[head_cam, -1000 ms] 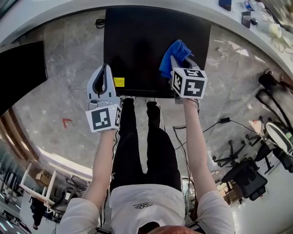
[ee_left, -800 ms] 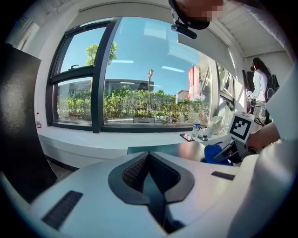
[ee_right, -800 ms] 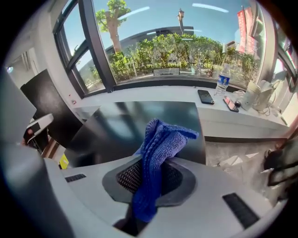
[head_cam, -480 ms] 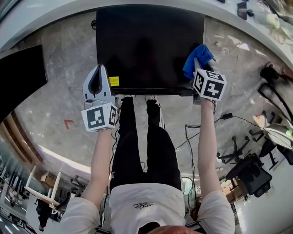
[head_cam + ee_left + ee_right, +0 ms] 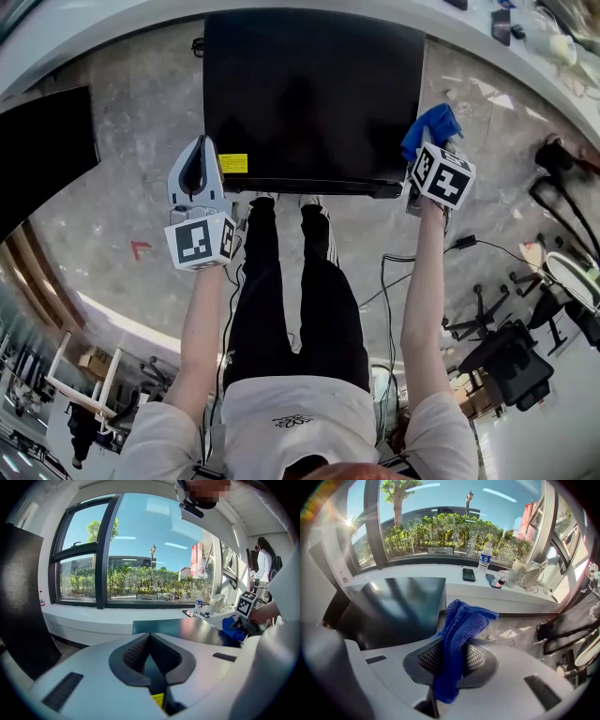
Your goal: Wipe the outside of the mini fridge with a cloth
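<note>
Blue cloth (image 5: 464,620) pinched in right tongs (image 5: 451,657).

The grey marble floor (image 5: 122,141) carries the black mini fridge (image 5: 309,94), a cable (image 5: 382,281) lying beside it.

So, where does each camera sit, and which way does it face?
Head view: on the person's head, looking steeply down at the mini fridge; arms, legs, left gripper and right gripper show.
Left gripper view: on that gripper, looking over its shut, empty jaws towards the window; the person's right arm shows at right.
Right gripper view: on that gripper, looking over jaws shut on the blue cloth; no body shows clearly.
Shared: all three show the mini fridge and the blue cloth.
</note>
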### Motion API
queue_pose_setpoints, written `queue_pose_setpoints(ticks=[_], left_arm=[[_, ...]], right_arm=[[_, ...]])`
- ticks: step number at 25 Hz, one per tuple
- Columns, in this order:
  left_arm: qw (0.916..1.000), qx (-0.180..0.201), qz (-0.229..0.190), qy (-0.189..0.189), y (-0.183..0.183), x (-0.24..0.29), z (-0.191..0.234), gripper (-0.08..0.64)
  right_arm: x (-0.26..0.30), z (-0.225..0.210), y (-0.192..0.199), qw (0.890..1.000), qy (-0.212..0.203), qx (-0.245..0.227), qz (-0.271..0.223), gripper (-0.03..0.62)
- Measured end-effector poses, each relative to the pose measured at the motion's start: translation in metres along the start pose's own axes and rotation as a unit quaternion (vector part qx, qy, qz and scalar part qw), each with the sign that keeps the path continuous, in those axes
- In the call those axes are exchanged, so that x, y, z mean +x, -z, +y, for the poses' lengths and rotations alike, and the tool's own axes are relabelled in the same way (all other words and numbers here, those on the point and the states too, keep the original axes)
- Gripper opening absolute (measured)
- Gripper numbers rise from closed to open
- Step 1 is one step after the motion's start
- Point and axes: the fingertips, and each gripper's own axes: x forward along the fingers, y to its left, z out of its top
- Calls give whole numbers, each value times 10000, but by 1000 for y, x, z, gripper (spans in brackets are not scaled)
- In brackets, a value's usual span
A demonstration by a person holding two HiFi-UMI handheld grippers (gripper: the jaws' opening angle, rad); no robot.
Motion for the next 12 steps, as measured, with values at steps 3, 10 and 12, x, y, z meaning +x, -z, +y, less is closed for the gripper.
queue_pose_setpoints(ticks=[3, 10, 12], left_arm=[[10000, 18, -5, -96, 0, -5, 9, 5], [9997, -57, -75, -233, 1, -15, 27, 5], [9996, -77, -103, -268, 0, -16, 31, 5]], right_arm=[[-24, 19, -12, 9992, -225, 59, -311, 80], [-92, 163, -37, 9768, -1950, -173, -867, 80], [-100, 212, -35, 9660, -2450, -80, -818, 80]])
